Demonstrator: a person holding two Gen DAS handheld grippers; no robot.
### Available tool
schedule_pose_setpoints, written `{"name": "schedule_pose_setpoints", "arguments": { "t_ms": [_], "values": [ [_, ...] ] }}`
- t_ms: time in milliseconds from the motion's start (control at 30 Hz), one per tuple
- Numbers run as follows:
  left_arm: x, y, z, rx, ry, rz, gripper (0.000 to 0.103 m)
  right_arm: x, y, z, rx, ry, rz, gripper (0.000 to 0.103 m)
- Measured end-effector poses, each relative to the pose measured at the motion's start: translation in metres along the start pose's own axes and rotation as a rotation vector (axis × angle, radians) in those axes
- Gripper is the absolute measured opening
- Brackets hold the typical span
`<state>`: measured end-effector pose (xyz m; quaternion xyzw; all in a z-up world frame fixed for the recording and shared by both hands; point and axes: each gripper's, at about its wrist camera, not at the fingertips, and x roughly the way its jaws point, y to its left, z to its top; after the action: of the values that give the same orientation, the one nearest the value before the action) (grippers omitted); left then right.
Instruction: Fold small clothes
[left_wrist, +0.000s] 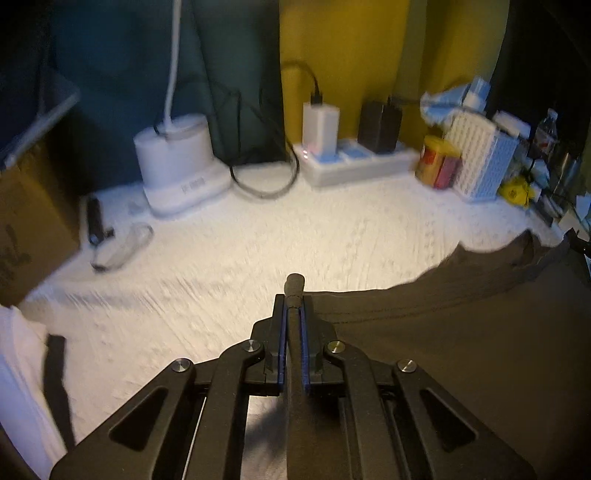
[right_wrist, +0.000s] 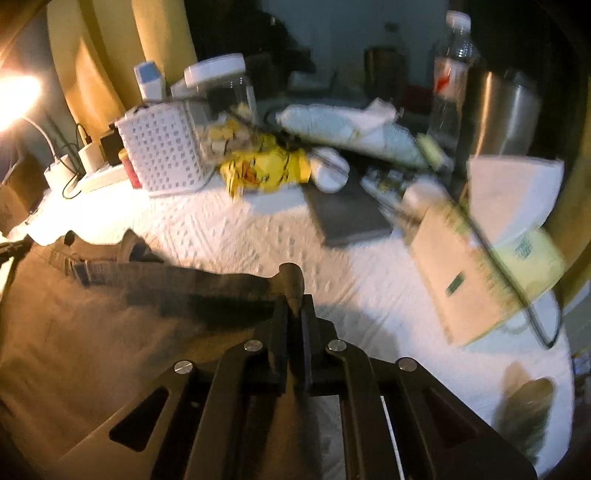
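A dark olive-brown garment (left_wrist: 461, 350) lies spread on the white textured cloth (left_wrist: 258, 240). Its waistband edge runs along the far side. My left gripper (left_wrist: 294, 306) is shut on the garment's near-left edge, and a pinched roll of fabric pokes out past the fingertips. In the right wrist view the same garment (right_wrist: 92, 332) fills the lower left. My right gripper (right_wrist: 294, 306) is shut on its right edge, with a fold of fabric showing between and just beyond the pads. Both views are blurred.
A cardboard box (left_wrist: 29, 221), a white lamp base (left_wrist: 177, 162) and a power strip with chargers (left_wrist: 354, 162) line the back. A white basket (right_wrist: 162, 151), a yellow bag (right_wrist: 266, 170), a grey pad (right_wrist: 347, 210), a paper box (right_wrist: 480, 266) and a water bottle (right_wrist: 450, 74) crowd the right.
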<state>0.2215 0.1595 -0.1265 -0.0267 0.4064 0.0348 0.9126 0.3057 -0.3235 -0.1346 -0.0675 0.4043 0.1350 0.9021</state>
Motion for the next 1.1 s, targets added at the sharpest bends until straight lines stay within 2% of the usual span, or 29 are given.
{"name": "schedule_pose_setpoints", "arguments": {
  "t_ms": [200,267,500,700,800,1100],
  "values": [
    [-0.037,-0.006,0.019,0.028,-0.124,0.033,0.005,-0.019,-0.004,0.012,-0.028,-0.083,-0.022,0.007],
    [-0.04,-0.006,0.026,0.038,-0.137,0.039,0.005,-0.022,-0.006,0.016,-0.033,-0.099,-0.034,0.007],
    [-0.01,-0.005,0.029,0.066,-0.083,0.055,0.005,-0.013,-0.01,0.026,-0.031,-0.107,-0.049,0.007],
    [0.02,-0.002,0.023,0.037,-0.01,0.033,0.005,0.012,-0.008,0.024,-0.037,-0.052,-0.062,0.007],
    [0.025,-0.001,0.021,0.013,0.016,0.027,0.006,0.02,-0.007,0.02,-0.033,-0.03,-0.071,0.007],
    [0.011,-0.002,0.019,-0.043,0.013,0.053,0.012,0.027,0.004,0.016,-0.091,0.003,-0.138,0.007]
  ]
}}
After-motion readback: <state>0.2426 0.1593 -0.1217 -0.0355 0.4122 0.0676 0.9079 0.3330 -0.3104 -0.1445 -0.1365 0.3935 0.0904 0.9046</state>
